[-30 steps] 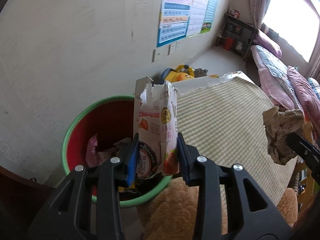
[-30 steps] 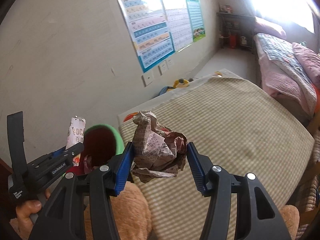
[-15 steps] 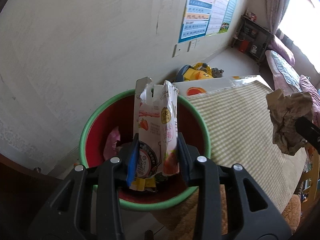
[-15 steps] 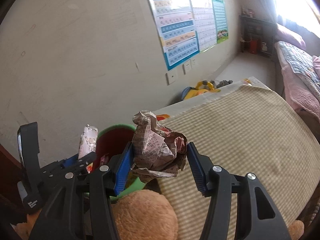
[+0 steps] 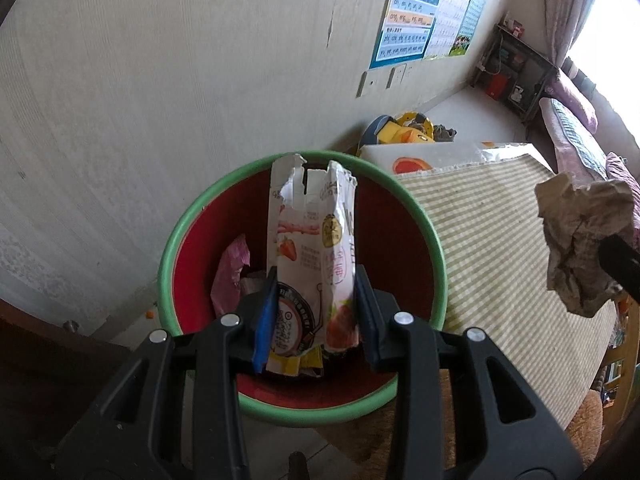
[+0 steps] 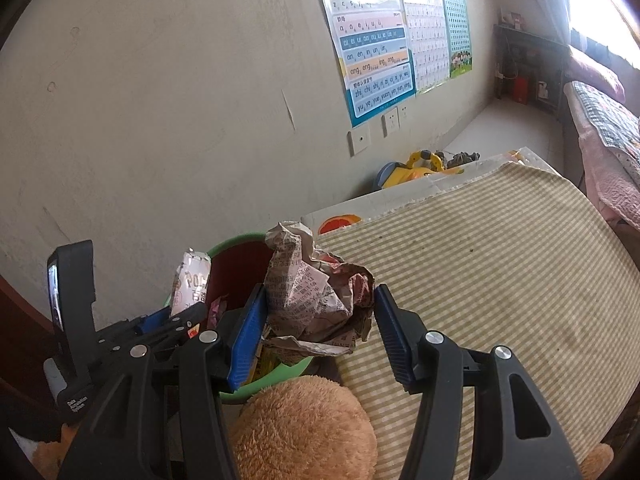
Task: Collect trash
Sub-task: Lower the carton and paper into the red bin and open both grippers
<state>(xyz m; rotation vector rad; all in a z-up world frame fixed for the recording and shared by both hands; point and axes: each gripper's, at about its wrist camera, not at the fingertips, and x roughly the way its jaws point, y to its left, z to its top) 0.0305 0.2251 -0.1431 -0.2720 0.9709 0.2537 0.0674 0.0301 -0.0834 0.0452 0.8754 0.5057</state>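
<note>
Trash already lies in the green-rimmed bin [image 5: 224, 200], seemingly wrappers. Left gripper [image 5: 316, 312] pinches a torn snack box [image 5: 312, 248] directly above the bin; right gripper [image 6: 320, 328] clamps crumpled paper [image 6: 316, 296] beside its rim. Both remain to drop.

You face a pale, scuffed wall [image 6: 160, 100] with learning posters [image 6: 376, 52] above two socket plates [image 6: 390, 122]. A striped green mat [image 6: 500, 264] covers the low surface beside you. Far right, bright daylight pours through a curtained window [image 5: 592, 40] onto a pink-quilted bed [image 6: 600, 152] and dark shelf [image 5: 516, 76].
</note>
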